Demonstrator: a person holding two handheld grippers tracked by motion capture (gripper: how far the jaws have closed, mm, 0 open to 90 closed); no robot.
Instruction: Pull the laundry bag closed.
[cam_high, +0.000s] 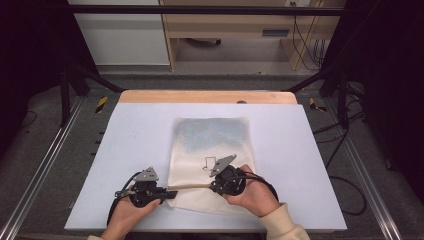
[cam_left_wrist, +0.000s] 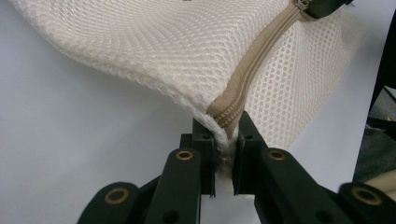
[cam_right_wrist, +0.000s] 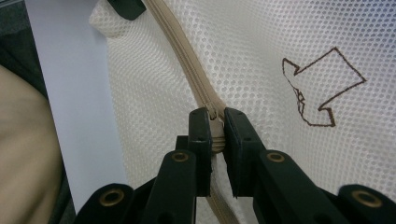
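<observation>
White table (cam_high: 125, 150), mesh bag (cam_high: 210, 135) with brown arrow outline (cam_right_wrist: 322, 91), left hand-held gripper (cam_left_wrist: 227, 135) clamping its corner, right hand-held gripper (cam_right_wrist: 215, 123) clamping zipper pull (cam_right_wrist: 215, 127)

Even overhead light, dark surroundings, sharp close-ups

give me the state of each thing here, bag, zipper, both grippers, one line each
mesh laundry bag: lying flat on the table, near left corner lifted a little
zipper: runs along the near edge, closed along the stretch between the grippers
zipper pull: pinched between the right jaws
left gripper: shut on the bag's corner at the zipper end
right gripper: shut on the zipper pull
</observation>
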